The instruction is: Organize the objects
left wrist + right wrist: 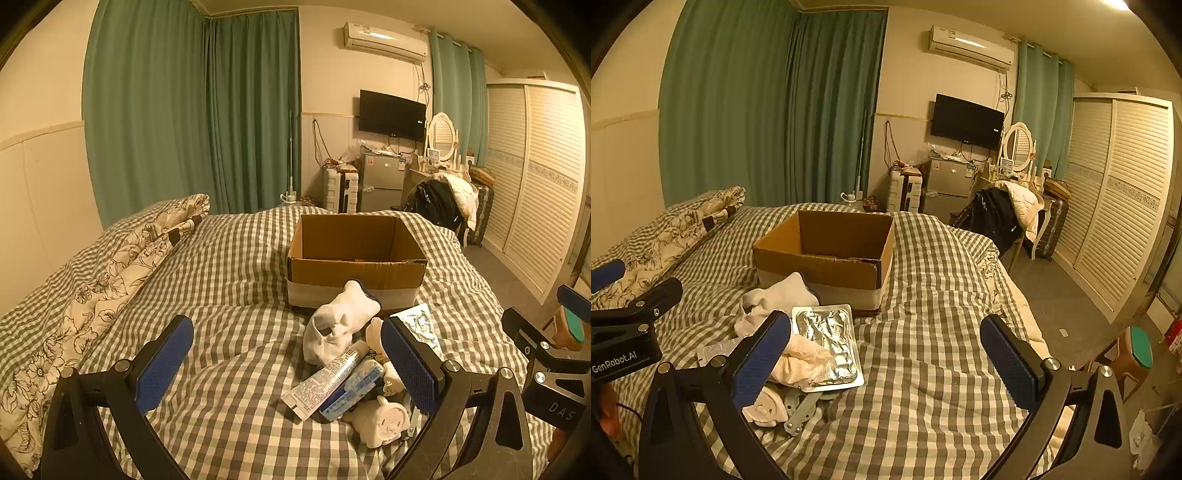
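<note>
Two grippers: left gripper (288, 365) and right gripper (886, 358) both have their blue pads spread wide, nothing between them; both hang over the bed.
Landmark: cardboard box (356, 275), open-topped, brown with a pale band along its base, standing on the gingham bed cover (229, 280).
Pile of objects: lies on the cover just in front of the box's near wall, all outside the box.
White sock (338, 325): bunched and soft, dark trim at one end, leaning up to the box's near wall.
Tube (325, 380): white with small print, lying flat, nearer the camera than the sock.
Blue packet (352, 391): touching the tube, alongside it.
White figurine (382, 421): small, rounded, at the pile's near edge, farthest from the box.
Foil blister tray (829, 343): silver, crinkled, flat on the cover just in front of the box.
Crumpled pale wrapper (803, 362): lies on the tray's near corner.
Grey hinged piece (803, 410): partly under the tray; what it is cannot be told.
Hidden: the left gripper's right pad covers part of the pile; the box floor is mostly out of sight behind its near wall.
Floral quilt (110, 280): folded, well to the left of the box.
</note>
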The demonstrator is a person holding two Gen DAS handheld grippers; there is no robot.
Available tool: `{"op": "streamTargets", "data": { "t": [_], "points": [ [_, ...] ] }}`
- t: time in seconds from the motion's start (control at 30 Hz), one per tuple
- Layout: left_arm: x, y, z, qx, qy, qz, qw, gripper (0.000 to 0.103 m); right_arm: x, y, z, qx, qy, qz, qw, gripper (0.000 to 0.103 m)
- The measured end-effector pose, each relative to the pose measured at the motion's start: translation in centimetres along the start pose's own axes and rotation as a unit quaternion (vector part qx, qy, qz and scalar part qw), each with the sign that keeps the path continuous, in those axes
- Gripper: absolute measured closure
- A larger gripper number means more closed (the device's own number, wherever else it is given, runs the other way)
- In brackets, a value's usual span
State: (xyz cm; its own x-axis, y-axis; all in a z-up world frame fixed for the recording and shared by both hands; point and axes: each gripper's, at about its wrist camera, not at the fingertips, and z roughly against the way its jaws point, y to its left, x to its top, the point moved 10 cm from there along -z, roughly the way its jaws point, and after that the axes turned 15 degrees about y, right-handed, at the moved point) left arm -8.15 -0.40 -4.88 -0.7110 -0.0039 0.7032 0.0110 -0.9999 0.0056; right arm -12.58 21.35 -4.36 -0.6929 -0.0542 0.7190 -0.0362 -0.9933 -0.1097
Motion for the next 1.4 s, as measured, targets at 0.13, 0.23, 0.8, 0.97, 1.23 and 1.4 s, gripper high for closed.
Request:
{"op": "streamTargets", "data": {
  "t": [0.13,0.23,0.8,0.97,1.23,1.4],
  "points": [
    [-0.1,-0.2,-0.1,0.000,-0.001,-0.001,1.0000,0.000,0.0,0.1,0.2,0.002,-0.005,-0.003,1.000,0.000],
    [-0.2,-0.2,0.0,0.000,-0.002,-0.002,1.0000,0.000,0.0,0.3,0.2,0.001,-0.005,0.000,1.000,0.000],
    [-0.3,-0.2,-0.2,0.000,0.001,-0.002,1.0000,0.000,-0.3,0.6,0.3,0.003,-0.004,0.005,1.000,0.000],
    [-0.5,-0.6,-0.4,-0.003,0.003,-0.003,1.0000,0.000,-0.2,0.9,0.4,0.007,-0.004,0.009,1.000,0.000],
    [-0.5,-0.5,-0.4,-0.004,0.003,-0.003,1.0000,0.000,-0.1,1.2,0.6,0.010,-0.005,0.014,1.000,0.000],
    [-0.4,-0.6,-0.2,-0.007,0.002,-0.003,1.0000,0.000,0.1,1.4,1.0,0.011,-0.008,0.017,1.000,0.000]
  ]
}}
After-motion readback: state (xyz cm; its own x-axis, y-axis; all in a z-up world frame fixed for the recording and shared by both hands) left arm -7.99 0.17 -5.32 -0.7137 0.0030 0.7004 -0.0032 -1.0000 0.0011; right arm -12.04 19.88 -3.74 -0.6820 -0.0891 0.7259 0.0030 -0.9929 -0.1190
